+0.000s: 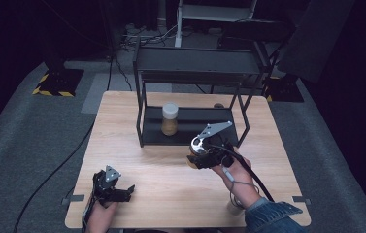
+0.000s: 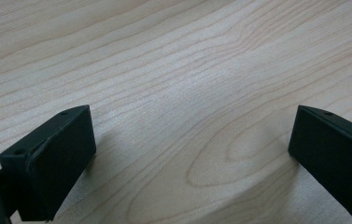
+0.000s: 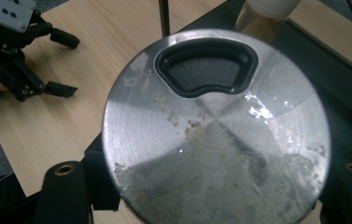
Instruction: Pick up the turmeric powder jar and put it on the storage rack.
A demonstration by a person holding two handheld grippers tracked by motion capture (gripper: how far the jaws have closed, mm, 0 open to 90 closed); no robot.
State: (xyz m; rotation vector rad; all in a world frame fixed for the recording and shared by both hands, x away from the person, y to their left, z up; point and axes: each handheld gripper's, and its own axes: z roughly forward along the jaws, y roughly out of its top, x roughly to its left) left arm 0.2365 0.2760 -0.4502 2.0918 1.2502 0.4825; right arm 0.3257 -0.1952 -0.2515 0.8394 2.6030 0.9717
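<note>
Wooden table (image 1: 137,179), black rack (image 1: 190,127) on it

I can read no words, labels, brand names or numbers anywhere here; the yellow-and-black hazard striping (image 1: 52,91) on the floor is the one sign.

Open left gripper (image 2: 190,154) over table (image 2: 173,60)

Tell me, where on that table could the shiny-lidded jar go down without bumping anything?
The right gripper holds the jar. The widest bare wood on the table lies left of the black rack, and another stretch runs between the two hands. Inside the rack, room remains on the tray right of the white-capped jar. It is crowded around the left gripper.
</note>
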